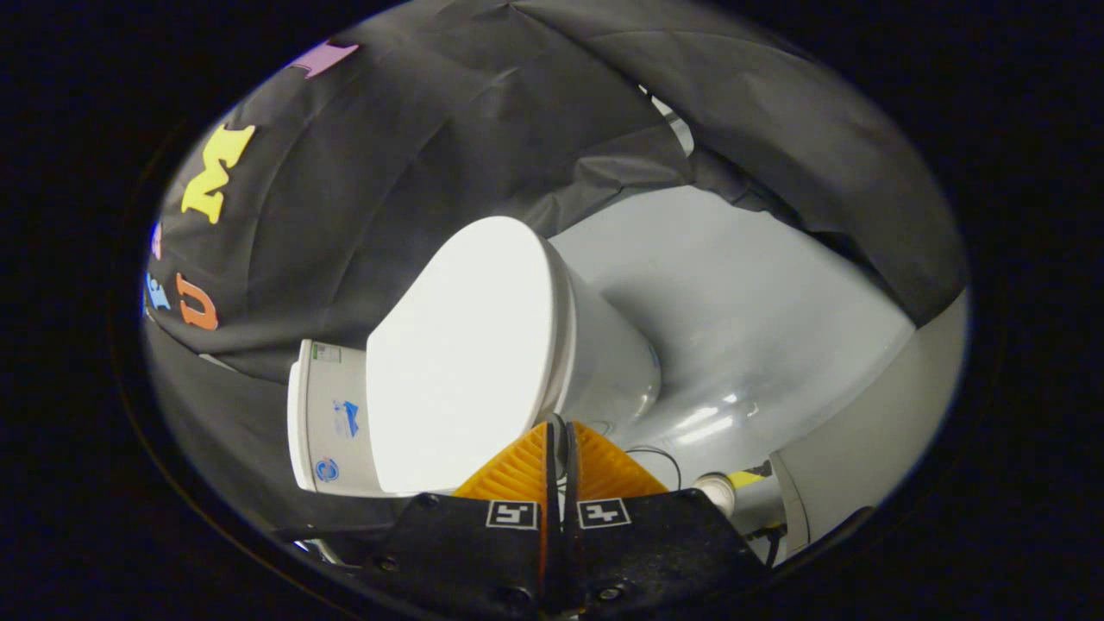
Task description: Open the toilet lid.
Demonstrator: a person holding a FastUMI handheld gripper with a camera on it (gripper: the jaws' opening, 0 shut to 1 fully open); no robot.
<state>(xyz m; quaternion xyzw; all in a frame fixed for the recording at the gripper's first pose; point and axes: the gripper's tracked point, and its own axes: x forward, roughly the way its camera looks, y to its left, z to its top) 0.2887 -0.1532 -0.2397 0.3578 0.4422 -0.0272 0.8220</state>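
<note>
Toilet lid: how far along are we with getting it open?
Done: nothing clear yet; the toilet lid lies flat on its seat rim, closed against the bowl. In hand: the claw sits at the lid's near edge, fingers together, gripping nothing that I can see. Left: hook under the edge and swing the lid back toward the tank.

Just ahead of your tool (559, 431), whose fingers are pressed together with nothing between them, the toilet lid (461, 354) lies down on the bowl (608, 362). The tank (332, 423) sits behind it, the floor (759, 328) beyond.
</note>
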